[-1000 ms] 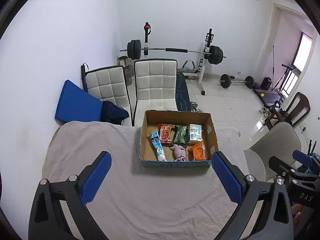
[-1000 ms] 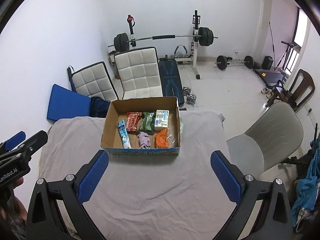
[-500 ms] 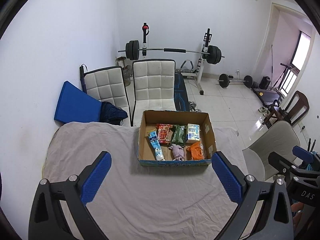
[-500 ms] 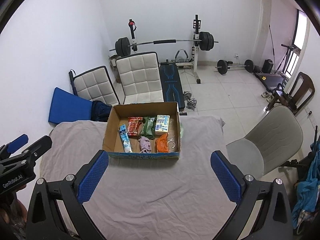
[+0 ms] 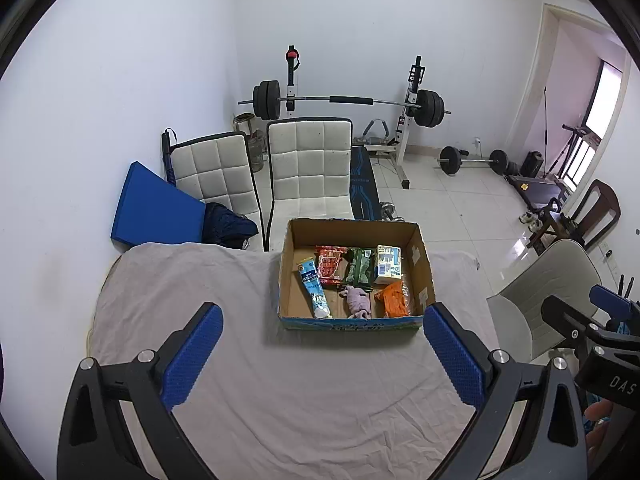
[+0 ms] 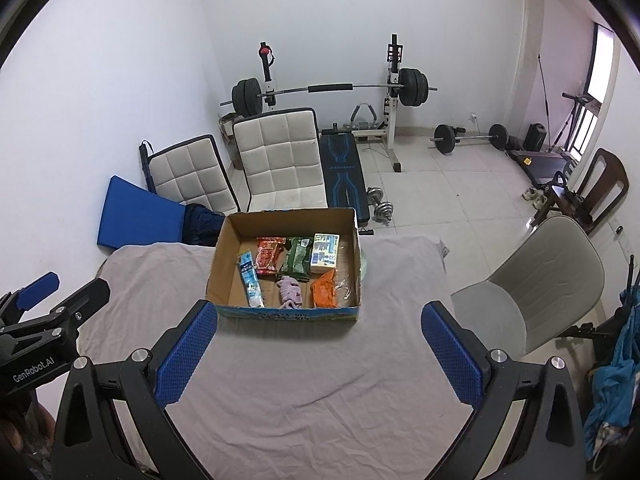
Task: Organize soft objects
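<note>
The print on the packets inside the cardboard box [image 5: 354,322] is too small to read, and the box's near wall hides their lower ends. Readable writing sits only on the tools: "GenRobot.AI" on the left gripper [image 6: 40,292] and "DAS" on the right gripper [image 5: 580,312]. Both grippers hover above the counter [image 5: 304,392] with fingers [image 5: 192,356] spread wide, gripping nothing. The box rests at the far edge of the wrinkled grey cloth, holding a blue tube [image 5: 314,289], red packet [image 5: 330,264], green packet [image 5: 360,266], white carton [image 5: 388,265], purple cloth [image 5: 358,300] and orange packet [image 5: 392,300]. Behind stand white chairs [image 5: 310,168] and a barbell rack [image 5: 348,100] on a tiled floor.
</note>
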`<state>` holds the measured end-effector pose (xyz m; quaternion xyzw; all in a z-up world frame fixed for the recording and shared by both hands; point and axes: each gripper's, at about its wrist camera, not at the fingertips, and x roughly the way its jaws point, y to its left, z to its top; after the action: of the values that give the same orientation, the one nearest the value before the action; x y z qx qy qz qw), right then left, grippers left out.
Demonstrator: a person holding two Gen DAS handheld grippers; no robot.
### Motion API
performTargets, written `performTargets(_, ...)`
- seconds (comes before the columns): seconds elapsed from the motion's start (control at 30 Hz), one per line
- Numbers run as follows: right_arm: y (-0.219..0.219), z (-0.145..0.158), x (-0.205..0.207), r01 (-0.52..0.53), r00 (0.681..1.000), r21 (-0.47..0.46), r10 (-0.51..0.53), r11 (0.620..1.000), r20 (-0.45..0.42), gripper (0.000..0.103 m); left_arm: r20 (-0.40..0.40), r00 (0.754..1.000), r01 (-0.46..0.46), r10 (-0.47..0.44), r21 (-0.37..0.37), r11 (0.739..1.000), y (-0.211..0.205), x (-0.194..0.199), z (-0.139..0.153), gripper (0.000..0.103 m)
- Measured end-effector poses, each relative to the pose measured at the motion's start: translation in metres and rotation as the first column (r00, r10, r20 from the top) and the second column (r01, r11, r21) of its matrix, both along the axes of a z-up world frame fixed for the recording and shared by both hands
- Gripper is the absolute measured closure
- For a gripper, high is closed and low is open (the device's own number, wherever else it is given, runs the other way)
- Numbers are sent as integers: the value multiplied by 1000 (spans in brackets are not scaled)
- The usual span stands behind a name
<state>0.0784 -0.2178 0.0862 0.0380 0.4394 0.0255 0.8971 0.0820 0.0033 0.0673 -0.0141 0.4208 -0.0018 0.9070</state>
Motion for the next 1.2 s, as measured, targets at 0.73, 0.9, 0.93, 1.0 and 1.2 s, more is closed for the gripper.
performTargets(0.73,1,9,0,-7,1000,-5,7,1000,10,0,-1,1000,-10,10,4,1000,2,-3,1,0)
performTargets(0.9,3,8,0,-7,1000,-9,7,1000,3,0,-2,1000,-12,12,-4,1000,2,-2,3,0)
performTargets(0.93,3,9,0,-5,1000,-11,5,1000,4,0,-2,1000,-12,12,-4,1000,2,-2,3,0)
performTargets(1.0,3,9,0,-3,1000,-11,3,1000,4,0,0,1000,-15,15,-10,1000,3,-3,3,0)
performTargets(1.2,0,10,-2,11,1000,-3,-11,1000,10,0,3,1000,-21,21,-11,1000,5,-4,4,0)
